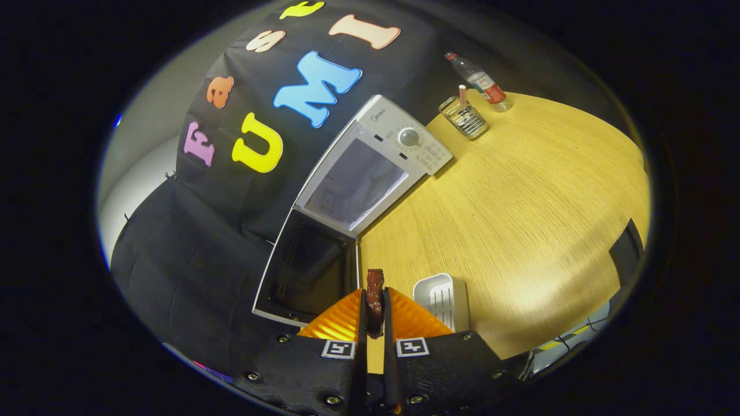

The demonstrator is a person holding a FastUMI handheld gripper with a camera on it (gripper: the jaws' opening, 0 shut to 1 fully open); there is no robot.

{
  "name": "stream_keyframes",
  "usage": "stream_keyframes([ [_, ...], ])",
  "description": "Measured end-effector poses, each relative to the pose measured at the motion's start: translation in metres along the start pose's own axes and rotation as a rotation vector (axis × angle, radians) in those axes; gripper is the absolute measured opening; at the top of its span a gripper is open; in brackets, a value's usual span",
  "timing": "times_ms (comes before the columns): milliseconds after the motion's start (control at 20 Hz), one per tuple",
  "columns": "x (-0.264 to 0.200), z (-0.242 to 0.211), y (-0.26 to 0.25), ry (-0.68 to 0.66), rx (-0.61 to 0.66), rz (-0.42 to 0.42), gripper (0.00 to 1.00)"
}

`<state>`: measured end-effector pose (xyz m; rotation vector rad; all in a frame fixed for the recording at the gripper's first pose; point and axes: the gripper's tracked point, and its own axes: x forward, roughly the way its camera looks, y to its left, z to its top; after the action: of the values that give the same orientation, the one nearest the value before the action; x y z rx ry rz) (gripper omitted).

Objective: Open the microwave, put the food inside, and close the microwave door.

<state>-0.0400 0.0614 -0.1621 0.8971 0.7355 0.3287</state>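
A white microwave (399, 136) stands on the wooden table (520, 208) against the booth wall, its cavity (355, 182) exposed. Its door (306, 268) hangs swung wide, dark glass facing me, just ahead of the fingers. My gripper (374, 309) is shut on a thin dark brown piece of food (374, 289), which sticks up from between the two fingers. The food is held above the table, near the free edge of the door and short of the cavity.
A white ribbed tray (442, 294) lies on the table just beside the fingers. Beyond the microwave stand a glass cup (462, 115) and a plastic water bottle (477, 78). A dark chair back (627, 245) shows at the table's far edge.
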Motion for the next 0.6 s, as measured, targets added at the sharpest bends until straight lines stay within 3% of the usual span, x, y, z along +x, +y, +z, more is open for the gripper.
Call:
stream_keyframes([
  [600, 0.077, 0.052, 0.065, -0.032, -0.061, 0.097, 0.11],
])
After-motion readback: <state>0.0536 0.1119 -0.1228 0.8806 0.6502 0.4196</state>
